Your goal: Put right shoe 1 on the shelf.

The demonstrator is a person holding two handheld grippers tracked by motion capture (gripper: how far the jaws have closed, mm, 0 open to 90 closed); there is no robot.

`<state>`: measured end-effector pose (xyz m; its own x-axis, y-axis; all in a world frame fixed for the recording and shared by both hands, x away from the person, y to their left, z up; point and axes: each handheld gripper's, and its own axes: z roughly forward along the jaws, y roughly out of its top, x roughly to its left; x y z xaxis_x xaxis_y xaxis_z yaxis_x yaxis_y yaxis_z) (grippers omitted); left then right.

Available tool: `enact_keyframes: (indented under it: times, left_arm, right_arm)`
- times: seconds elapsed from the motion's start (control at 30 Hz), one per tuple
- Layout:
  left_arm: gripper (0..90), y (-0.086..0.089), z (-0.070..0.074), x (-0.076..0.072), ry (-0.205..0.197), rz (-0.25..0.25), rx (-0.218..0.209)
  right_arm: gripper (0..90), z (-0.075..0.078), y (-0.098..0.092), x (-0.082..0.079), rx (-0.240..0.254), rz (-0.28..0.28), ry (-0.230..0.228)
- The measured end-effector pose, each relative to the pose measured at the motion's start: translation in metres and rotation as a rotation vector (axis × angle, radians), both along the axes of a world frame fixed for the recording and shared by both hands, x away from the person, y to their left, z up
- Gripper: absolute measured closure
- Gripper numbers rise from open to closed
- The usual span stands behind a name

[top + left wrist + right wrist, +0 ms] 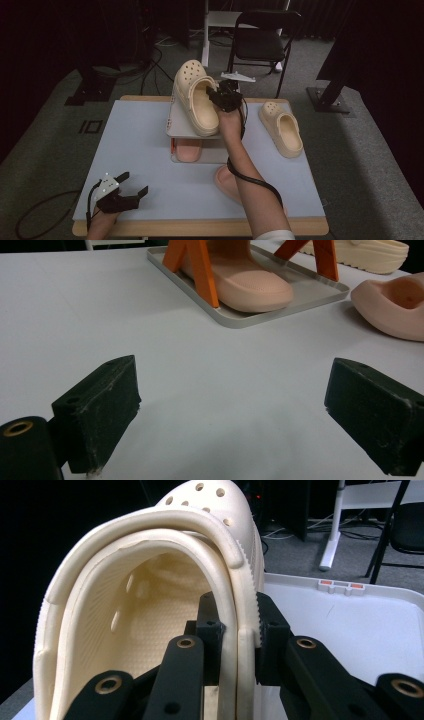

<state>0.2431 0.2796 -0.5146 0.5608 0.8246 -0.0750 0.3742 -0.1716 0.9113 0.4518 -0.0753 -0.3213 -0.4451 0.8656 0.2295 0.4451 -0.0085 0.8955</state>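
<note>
Black grippers' blocky fingers (100, 410), brass-ringed holes, black cable, white sleeve (274, 235).

Lots here you only get bits of. The pink foam slipper on the lower tray of the grey two-tier rack with orange legs (187, 150) is mostly tucked under the upper shelf in the high view, and in the left gripper view its back end (240, 282) runs off the top edge. A second pink slipper near the table's front (225, 182) sits half behind the person's right forearm. The cream perforated clog (150, 595) gets cropped at the bottom of the right gripper view. The black folding chair (260, 42) fades into the dark, so its far legs can't be made out
</note>
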Motion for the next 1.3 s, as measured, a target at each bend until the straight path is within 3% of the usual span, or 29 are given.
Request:
enact_keyframes:
  times: [0.2,0.33,0.6,0.87,0.97,1.07,1.3]
  left_arm:
    - [7.3,0.001,0.0,-0.001,0.0,0.0,-0.003]
    - [7.4,0.001,0.0,-0.001,0.001,-0.001,-0.004]
    - [7.3,0.001,0.0,-0.001,0.001,-0.002,-0.005]
    - [7.3,0.001,-0.001,-0.001,0.003,-0.003,-0.006]
    - [7.3,0.001,0.0,-0.001,0.002,-0.005,-0.007]
    - [7.3,0.001,-0.001,-0.001,0.003,-0.004,-0.007]
    - [7.3,-0.001,-0.001,0.0,0.006,-0.006,-0.011]
  right_arm:
    - [76.9,-0.002,0.009,0.005,0.002,-0.029,0.009]
    - [76.9,-0.003,0.015,0.009,-0.031,-0.045,0.006]
    - [76.8,-0.01,0.025,0.016,-0.043,-0.075,0.035]
    - [75.5,-0.015,0.025,0.023,-0.051,-0.075,0.072]
    - [73.0,-0.016,0.025,0.024,-0.066,-0.074,0.07]
    - [68.6,-0.014,0.02,0.023,-0.028,-0.054,0.079]
    - [61.4,-0.007,0.016,0.016,-0.055,-0.024,0.063]
